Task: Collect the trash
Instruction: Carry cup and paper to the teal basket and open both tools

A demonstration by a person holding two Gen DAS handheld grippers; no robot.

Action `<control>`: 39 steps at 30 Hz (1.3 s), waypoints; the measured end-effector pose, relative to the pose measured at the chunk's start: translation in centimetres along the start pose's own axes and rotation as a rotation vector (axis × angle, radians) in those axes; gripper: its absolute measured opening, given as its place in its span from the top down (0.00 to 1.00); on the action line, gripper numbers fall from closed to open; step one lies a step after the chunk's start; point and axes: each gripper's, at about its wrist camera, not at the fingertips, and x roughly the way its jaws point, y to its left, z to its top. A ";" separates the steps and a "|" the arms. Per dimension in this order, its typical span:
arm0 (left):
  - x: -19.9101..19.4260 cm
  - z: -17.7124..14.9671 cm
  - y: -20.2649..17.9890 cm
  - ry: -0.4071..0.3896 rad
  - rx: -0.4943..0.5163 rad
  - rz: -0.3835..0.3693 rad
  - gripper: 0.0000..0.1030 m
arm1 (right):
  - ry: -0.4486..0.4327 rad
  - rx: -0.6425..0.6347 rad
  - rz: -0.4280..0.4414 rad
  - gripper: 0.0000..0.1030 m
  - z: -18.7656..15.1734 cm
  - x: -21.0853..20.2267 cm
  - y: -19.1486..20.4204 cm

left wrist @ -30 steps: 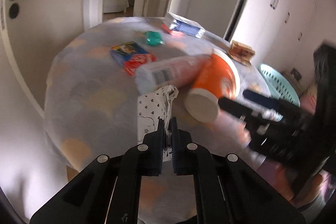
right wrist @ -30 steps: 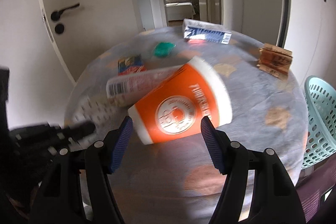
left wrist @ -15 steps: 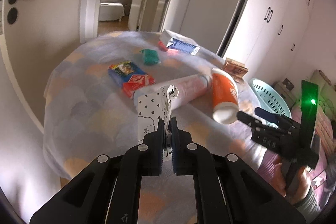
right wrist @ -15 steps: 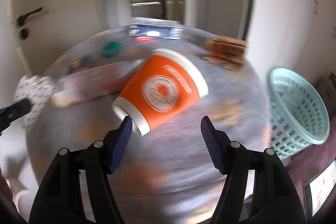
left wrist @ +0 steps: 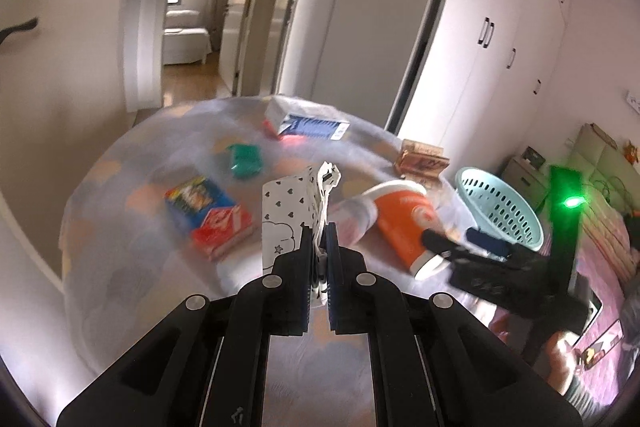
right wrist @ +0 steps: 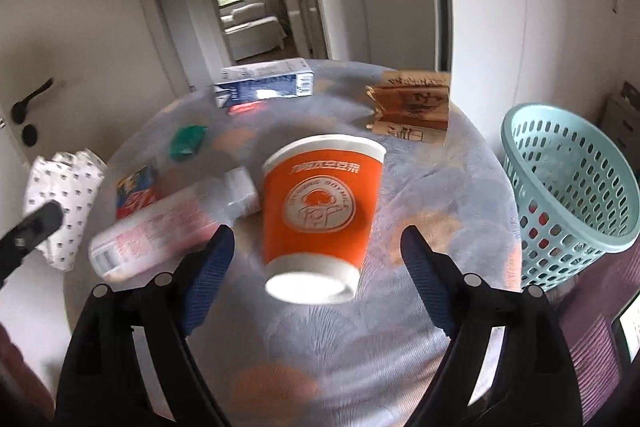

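Observation:
My left gripper [left wrist: 319, 227] is shut on a white paper bag with small black hearts [left wrist: 292, 211], held above the round table [left wrist: 132, 267]; the bag also shows at the left of the right wrist view [right wrist: 64, 195]. My right gripper [right wrist: 316, 247] is open, its blue-padded fingers on either side of an orange paper cup [right wrist: 320, 211] that lies on its side, base toward me, without touching it. In the left wrist view the cup [left wrist: 404, 223] lies right of the bag, with the right gripper [left wrist: 460, 247] at its base. A pink-labelled plastic bottle [right wrist: 160, 227] lies left of the cup.
On the table lie a blue-and-white carton [right wrist: 264, 85], a green wrapper [right wrist: 186, 143], a blue-and-red packet [left wrist: 208, 215] and a brown paper packet [right wrist: 412, 107]. A teal perforated basket [right wrist: 568, 187] stands right of the table. Doors and wardrobes are behind.
The right gripper has swung round so the cup now sits centred between its fingers, base toward me. The left gripper has lifted the heart-print bag a little higher and drawn back.

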 end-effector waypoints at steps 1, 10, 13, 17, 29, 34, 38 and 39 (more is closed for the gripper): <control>0.4 0.4 -0.2 0.001 0.008 -0.006 0.96 | 0.010 0.011 -0.005 0.21 0.1 0.5 -0.2; 3.5 2.8 -3.1 0.019 0.068 -0.055 0.96 | 0.124 0.071 0.092 0.37 0.6 3.4 -1.5; 4.4 3.7 -4.5 0.022 0.083 -0.070 0.96 | 0.101 0.071 0.072 0.38 1.0 2.7 -2.2; 5.7 5.4 -7.2 0.017 0.119 -0.098 0.96 | 0.036 0.091 0.054 0.38 2.1 0.5 -4.1; 12.3 9.1 -19.2 0.047 0.235 -0.285 0.96 | -0.132 0.283 -0.155 0.38 5.7 -4.7 -16.8; 16.6 8.8 -25.3 0.108 0.295 -0.368 0.96 | -0.147 0.354 -0.303 0.38 5.9 -5.1 -22.7; 20.7 8.1 -28.7 0.186 0.297 -0.414 0.96 | -0.130 0.401 -0.391 0.39 5.7 -4.7 -26.0; 22.0 7.7 -29.4 0.212 0.295 -0.418 0.96 | -0.123 0.417 -0.406 0.39 5.7 -4.6 -26.9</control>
